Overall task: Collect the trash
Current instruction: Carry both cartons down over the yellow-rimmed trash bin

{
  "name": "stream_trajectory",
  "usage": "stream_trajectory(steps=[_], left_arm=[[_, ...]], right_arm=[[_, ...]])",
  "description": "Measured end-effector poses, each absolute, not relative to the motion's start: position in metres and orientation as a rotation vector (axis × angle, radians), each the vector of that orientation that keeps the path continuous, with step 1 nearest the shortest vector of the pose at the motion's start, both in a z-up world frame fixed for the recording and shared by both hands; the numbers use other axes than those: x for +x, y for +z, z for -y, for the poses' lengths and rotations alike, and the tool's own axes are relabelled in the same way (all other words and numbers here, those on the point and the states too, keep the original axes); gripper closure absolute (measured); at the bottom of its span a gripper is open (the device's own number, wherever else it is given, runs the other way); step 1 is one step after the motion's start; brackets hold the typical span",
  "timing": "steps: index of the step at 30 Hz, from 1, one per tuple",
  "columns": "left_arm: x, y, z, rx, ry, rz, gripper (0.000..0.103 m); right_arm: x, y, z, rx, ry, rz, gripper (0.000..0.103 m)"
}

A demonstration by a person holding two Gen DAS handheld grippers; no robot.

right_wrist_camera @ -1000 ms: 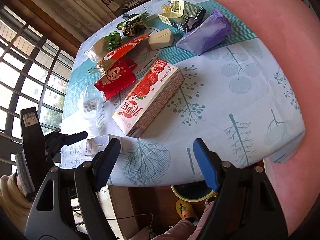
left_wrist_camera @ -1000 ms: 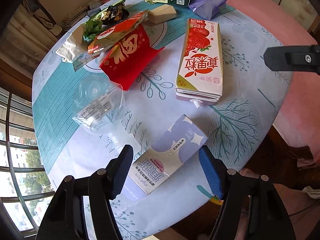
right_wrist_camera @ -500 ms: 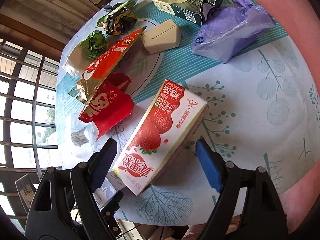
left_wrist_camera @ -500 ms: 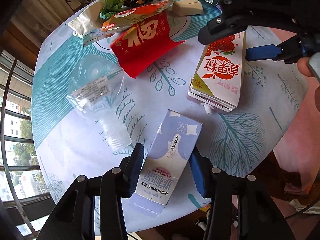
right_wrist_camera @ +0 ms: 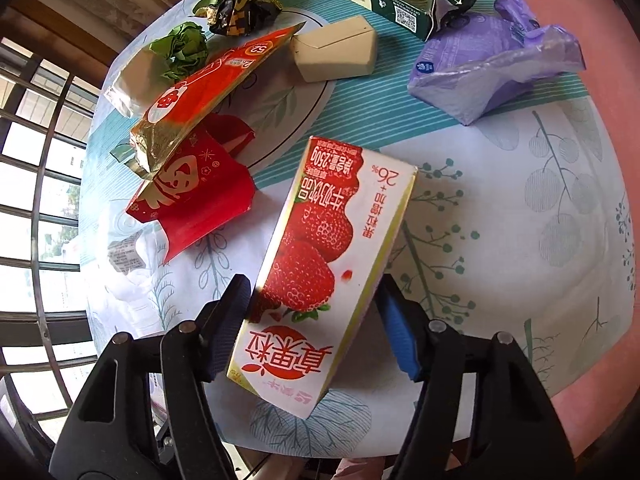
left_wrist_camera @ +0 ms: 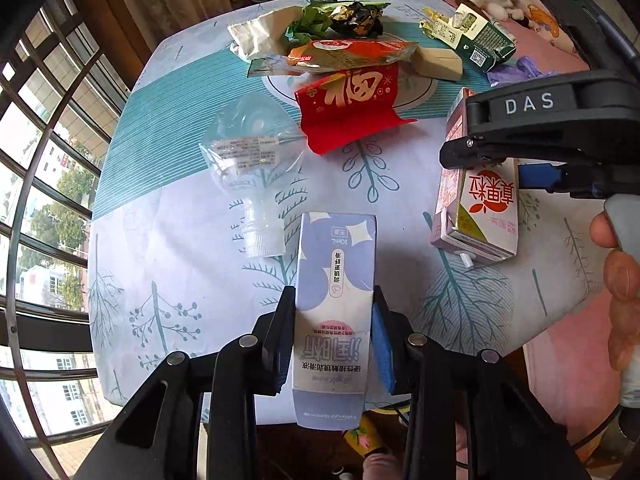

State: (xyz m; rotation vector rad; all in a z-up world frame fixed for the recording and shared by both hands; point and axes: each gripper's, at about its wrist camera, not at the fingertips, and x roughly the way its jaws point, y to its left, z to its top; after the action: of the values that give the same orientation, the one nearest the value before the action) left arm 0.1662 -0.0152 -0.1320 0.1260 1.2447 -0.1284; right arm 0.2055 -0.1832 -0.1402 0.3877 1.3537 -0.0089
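Both tongs have closed in since a second ago: left tongs [left_wrist_camera: 334,320] now clamp the lavender carton [left_wrist_camera: 335,300]; right tongs [right_wrist_camera: 316,328] are closing around the strawberry milk carton [right_wrist_camera: 320,276], pads not yet pressing. Both await lifting.

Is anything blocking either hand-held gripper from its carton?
Nothing visible. The left hand-held gripper is closing on the lavender cardboard box; the right hand-held gripper is closing around the strawberry milk carton.

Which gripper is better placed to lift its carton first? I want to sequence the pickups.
Left. The left gripper has both pads against the purple box, jaws closing. The right gripper straddles the strawberry milk carton, also closing, with a gap at one pad.
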Motion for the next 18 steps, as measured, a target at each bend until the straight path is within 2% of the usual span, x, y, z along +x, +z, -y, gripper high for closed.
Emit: stream_trajectory(steps=[10,18], left_arm=[[0.118,-0.090,0.015,0.065,-0.130,-1.196,0.069],[0.057,-0.083,0.015,0.070,-0.188,-1.185,0.069]], right_arm=[[0.151,-0.100,0.197,0.389,0.080,-1.283,0.048],[0.059,-0.070,0.205,0.393,0.111,-1.215,0.048]])
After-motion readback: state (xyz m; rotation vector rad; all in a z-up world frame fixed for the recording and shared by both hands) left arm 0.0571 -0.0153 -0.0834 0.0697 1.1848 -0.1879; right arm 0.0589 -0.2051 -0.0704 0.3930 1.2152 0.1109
